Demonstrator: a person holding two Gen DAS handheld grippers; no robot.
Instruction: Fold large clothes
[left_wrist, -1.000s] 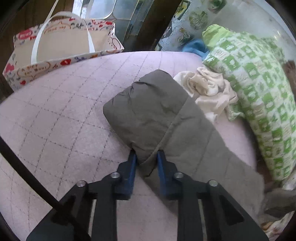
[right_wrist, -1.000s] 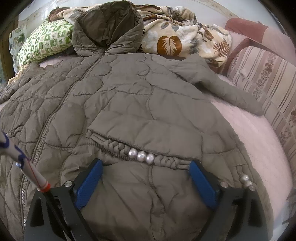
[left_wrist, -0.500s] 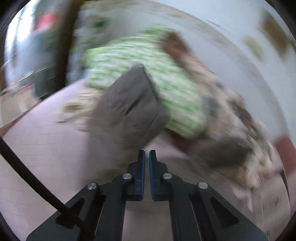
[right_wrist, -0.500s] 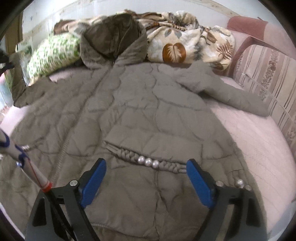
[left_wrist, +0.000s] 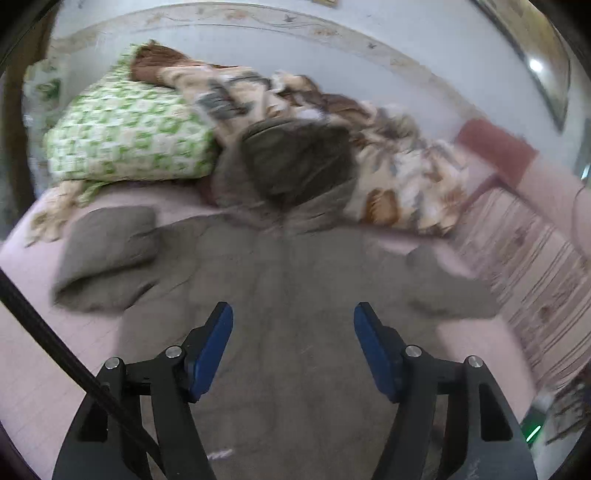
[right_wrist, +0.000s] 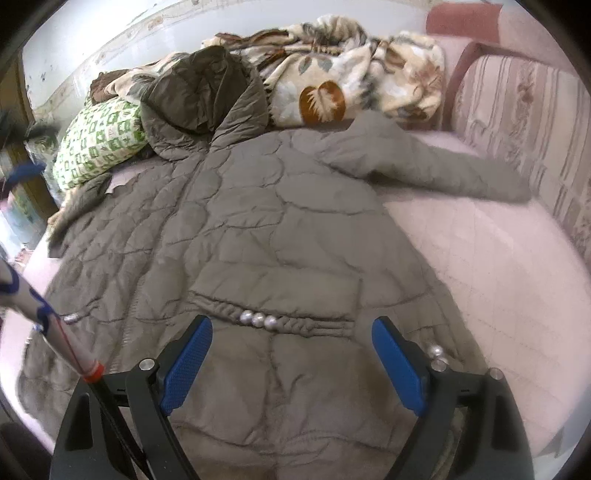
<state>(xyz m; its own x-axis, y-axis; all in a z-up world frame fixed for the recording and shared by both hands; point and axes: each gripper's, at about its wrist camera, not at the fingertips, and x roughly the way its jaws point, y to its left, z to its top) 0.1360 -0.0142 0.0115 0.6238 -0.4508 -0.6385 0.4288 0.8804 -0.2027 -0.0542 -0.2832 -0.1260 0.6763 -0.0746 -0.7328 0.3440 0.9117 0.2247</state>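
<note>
A large olive-brown quilted hooded coat (right_wrist: 258, 229) lies spread flat, front up, on a pink quilted bed (right_wrist: 498, 266). It also fills the left wrist view (left_wrist: 295, 280). Its hood (right_wrist: 207, 99) rests against the bedding at the head. One sleeve (left_wrist: 107, 251) lies doubled over at the coat's left side; the other sleeve (right_wrist: 436, 166) stretches out to the right. My left gripper (left_wrist: 293, 339) is open and empty above the coat's middle. My right gripper (right_wrist: 291, 354) is open and empty above the hem, near a braided pocket trim with pearls (right_wrist: 258, 319).
A green-and-white patterned pillow (left_wrist: 129, 140) and a rumpled leaf-print blanket (right_wrist: 351, 81) lie at the head of the bed. A striped cushion (right_wrist: 517, 122) lines the right side. A pale wall (left_wrist: 295, 55) stands behind.
My left gripper was shut on the coat's left sleeve, carried it inward, then let go and opened. It now faces along the coat. My right gripper stayed open over the hem.
</note>
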